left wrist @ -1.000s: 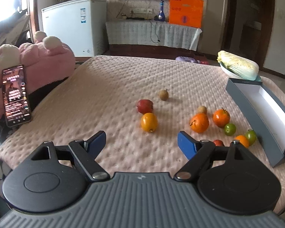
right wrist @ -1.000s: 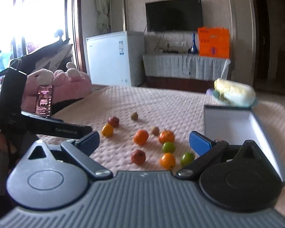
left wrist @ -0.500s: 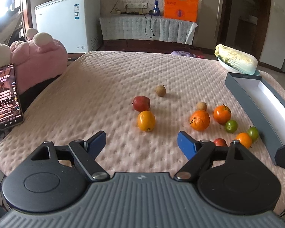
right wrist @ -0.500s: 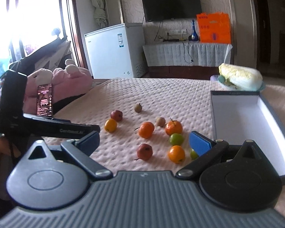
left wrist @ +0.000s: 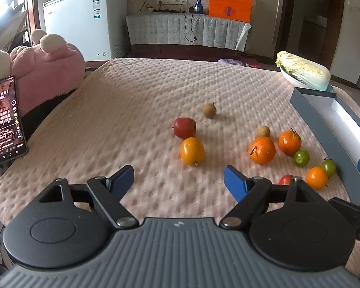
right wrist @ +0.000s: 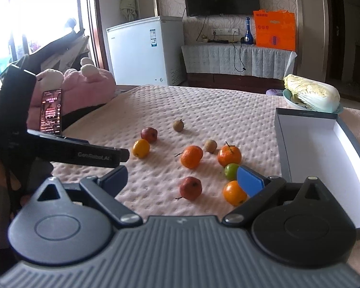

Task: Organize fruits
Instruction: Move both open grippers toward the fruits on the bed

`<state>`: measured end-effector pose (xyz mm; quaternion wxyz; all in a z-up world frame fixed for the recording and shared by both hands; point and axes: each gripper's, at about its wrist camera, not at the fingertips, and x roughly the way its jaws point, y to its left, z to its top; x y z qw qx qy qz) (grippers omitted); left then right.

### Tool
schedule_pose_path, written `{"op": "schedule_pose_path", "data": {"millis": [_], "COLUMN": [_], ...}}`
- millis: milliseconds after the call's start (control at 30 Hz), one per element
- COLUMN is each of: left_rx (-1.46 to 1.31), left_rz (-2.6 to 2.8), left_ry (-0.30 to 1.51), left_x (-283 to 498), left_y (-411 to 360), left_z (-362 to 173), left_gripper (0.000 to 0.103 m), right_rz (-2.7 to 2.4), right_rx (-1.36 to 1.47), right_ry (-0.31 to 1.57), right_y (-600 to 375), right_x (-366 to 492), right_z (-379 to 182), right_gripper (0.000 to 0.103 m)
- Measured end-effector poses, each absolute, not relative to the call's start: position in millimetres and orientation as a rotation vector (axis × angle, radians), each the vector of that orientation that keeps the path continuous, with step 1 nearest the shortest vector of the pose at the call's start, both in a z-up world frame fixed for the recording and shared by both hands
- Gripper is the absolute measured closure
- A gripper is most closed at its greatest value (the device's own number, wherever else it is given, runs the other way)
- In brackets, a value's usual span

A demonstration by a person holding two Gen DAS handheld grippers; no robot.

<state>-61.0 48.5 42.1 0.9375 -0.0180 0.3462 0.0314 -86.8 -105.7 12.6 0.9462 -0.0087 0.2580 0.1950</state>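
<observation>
Right wrist view now sits lower and closer to the fruit than a second ago: the right gripper [right wrist: 182, 180], jaws wide and empty, frames a red fruit [right wrist: 190, 188] near the open box [right wrist: 324, 148]. Left gripper [left wrist: 178, 180], equally spread and empty, nears the yellow fruit [left wrist: 192, 150]. Picking looks imminent.

A dimpled, quilted pink cloth [left wrist: 136, 110] carries glossy fruits [left wrist: 192, 150] beside a smooth, matt cardboard box [right wrist: 307, 144].
</observation>
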Motion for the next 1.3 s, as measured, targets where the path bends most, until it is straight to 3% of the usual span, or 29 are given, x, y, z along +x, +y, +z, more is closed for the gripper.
{"op": "schedule_pose_path", "data": {"millis": [933, 1100, 1300], "left_rx": [-0.043, -0.077, -0.083], "left_rz": [0.071, 0.054, 0.056], "left_ry": [0.717, 0.713, 0.716], "left_x": [-42, -40, -38], "left_y": [48, 50, 51], "left_z": [40, 41, 40], "left_gripper": [0.018, 0.018, 0.018], "right_rz": [0.346, 0.346, 0.354], "right_rx": [-0.042, -0.051, -0.036], "right_ry": [0.529, 0.550, 0.564], "right_y": [-92, -92, -88], "right_x": [-82, -77, -73], "right_z": [7, 2, 0], "right_gripper": [0.004, 0.010, 0.010]}}
